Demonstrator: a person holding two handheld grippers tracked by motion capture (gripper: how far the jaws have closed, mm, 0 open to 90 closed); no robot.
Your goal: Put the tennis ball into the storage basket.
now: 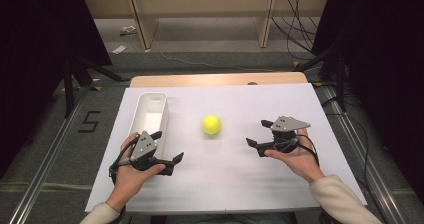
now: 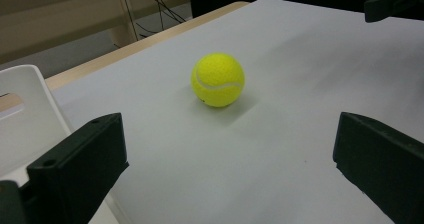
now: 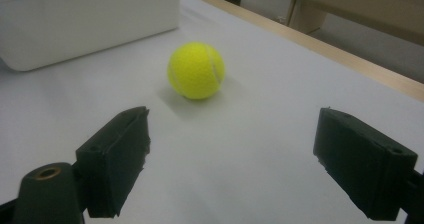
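Note:
A yellow tennis ball (image 1: 211, 125) (image 2: 218, 80) (image 3: 196, 70) rests on the white table sheet (image 1: 225, 179), midway between my two grippers. My left gripper (image 1: 167, 146) (image 2: 226, 145) is held at the front left, open, its jaws wide apart and pointed at the ball with nothing between them. My right gripper (image 1: 257, 133) (image 3: 233, 139) sits to the ball's right, also open and empty, facing the ball. Both stand well short of the ball. A jaw of the right gripper (image 2: 395, 1) shows far off in the left gripper view.
A long white bin (image 1: 142, 109) (image 2: 25, 114) (image 3: 90, 19) lies on the sheet's left side, just beyond my left hand, and looks empty. The wooden table edge (image 1: 215, 79) runs along the back. Wooden furniture legs and cables stand on the floor beyond.

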